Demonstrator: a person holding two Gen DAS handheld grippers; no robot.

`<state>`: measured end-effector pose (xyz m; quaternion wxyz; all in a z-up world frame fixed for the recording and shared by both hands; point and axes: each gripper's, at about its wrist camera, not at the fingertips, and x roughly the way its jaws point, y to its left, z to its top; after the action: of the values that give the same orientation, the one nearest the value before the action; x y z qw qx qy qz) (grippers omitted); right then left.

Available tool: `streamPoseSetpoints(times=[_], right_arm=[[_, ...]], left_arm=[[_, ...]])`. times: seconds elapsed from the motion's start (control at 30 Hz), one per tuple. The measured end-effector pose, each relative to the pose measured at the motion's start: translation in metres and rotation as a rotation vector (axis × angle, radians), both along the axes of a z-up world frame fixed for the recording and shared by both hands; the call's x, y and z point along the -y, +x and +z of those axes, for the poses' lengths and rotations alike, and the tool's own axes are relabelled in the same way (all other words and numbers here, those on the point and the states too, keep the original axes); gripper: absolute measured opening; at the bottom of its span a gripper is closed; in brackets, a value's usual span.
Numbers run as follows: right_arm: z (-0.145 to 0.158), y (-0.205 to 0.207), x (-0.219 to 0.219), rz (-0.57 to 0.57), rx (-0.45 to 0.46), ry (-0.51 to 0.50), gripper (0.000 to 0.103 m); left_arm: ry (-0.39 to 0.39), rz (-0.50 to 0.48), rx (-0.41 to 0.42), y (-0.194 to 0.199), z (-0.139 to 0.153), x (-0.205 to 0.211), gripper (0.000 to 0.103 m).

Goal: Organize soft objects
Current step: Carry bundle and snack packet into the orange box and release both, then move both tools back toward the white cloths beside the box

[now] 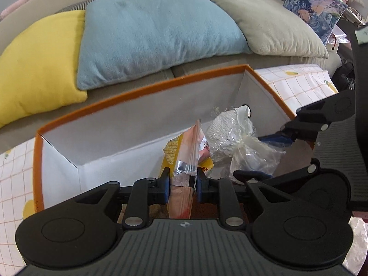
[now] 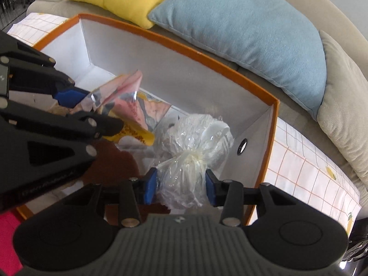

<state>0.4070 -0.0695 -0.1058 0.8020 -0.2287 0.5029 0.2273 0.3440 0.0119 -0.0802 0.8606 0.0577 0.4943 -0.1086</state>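
Behind, a beige sofa (image 1: pixel 207 67) carrying yellow (image 1: pixel 39 64), blue (image 1: pixel 149 30) and grey (image 1: pixel 276 23) pillows along its back edge. In front, pushed against the sofa's front edge, an orange-rimmed box (image 1: pixel 142 87) on a checked cloth (image 2: pixel 306 170). Inside the box, toward its right end, a clear bag (image 2: pixel 195 147) of white stuff, knotted top caught between the blue pads of the right hand-held gripper (image 2: pixel 181 188), clenched on it. Just left of that, a pink-and-yellow packet (image 1: pixel 184 158), upright over the box's middle, pinched at its sealed strip by the left hand-held gripper (image 1: pixel 182 179).
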Motion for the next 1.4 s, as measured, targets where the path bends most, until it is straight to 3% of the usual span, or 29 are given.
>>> streamPoseSetpoints(times=[0.13, 0.27, 0.63, 0.87, 0.97, 1.2, 1.4], right_arm=[[0.001, -0.004, -0.001, 0.024, 0.027, 0.004, 0.051], [0.006, -0.012, 0.005, 0.034, 0.049, 0.005, 0.059], [0.054, -0.046, 0.024, 0.007, 0.126, 0.108, 0.077], [0.091, -0.102, 0.046, -0.033, 0.256, 0.207, 0.081], [0.103, -0.131, 0.061, -0.073, 0.318, 0.249, 0.083], [0.119, -0.207, 0.1, -0.193, 0.443, 0.404, 0.09], [0.109, -0.257, 0.13, -0.35, 0.417, 0.437, 0.091]], left_arm=[[-0.012, -0.004, 0.019, -0.004, 0.004, -0.001, 0.03], [-0.056, -0.029, 0.033, -0.01, 0.016, -0.003, 0.055], [-0.053, -0.014, 0.159, -0.05, 0.059, -0.001, 0.056], [-0.077, 0.009, 0.243, -0.098, 0.096, 0.002, 0.056], [-0.094, 0.023, 0.269, -0.123, 0.107, 0.004, 0.052], [-0.126, 0.019, 0.329, -0.185, 0.116, 0.015, 0.03], [-0.144, 0.032, 0.326, -0.223, 0.1, 0.027, 0.018]])
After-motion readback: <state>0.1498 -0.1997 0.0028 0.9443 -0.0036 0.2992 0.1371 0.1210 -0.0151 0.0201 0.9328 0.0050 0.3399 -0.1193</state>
